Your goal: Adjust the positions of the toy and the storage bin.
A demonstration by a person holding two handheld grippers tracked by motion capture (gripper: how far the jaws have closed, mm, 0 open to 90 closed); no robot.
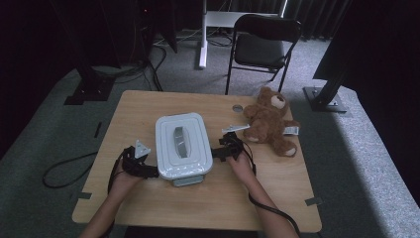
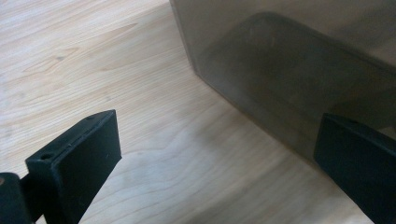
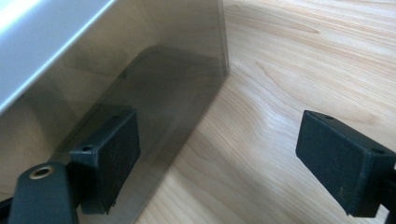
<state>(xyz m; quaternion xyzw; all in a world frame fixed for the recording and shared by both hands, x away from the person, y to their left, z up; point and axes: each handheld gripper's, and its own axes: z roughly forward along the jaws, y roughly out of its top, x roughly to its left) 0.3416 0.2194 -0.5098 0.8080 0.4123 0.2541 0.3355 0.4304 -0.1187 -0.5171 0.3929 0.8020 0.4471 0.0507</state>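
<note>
Lidded box (image 1: 183,148) sits centre frame on the table (image 1: 148,203), lid on. Left gripper (image 1: 148,172) at the box's lower-left corner, jaws spread, gripping nothing. Right gripper (image 1: 215,152) against the box's right side, jaws likewise spread, empty. Teddy bear (image 1: 270,121) lies right of centre, apart from the box.

Both forearms are bare, with no sleeves. The left gripper (image 1: 148,171) is black with a grey three-cornered plate (image 1: 142,148) on top; the right gripper (image 1: 216,152) matches it, trailing a black cable (image 1: 277,213). The jaws are black rectangular blocks with small screw holes.
</note>
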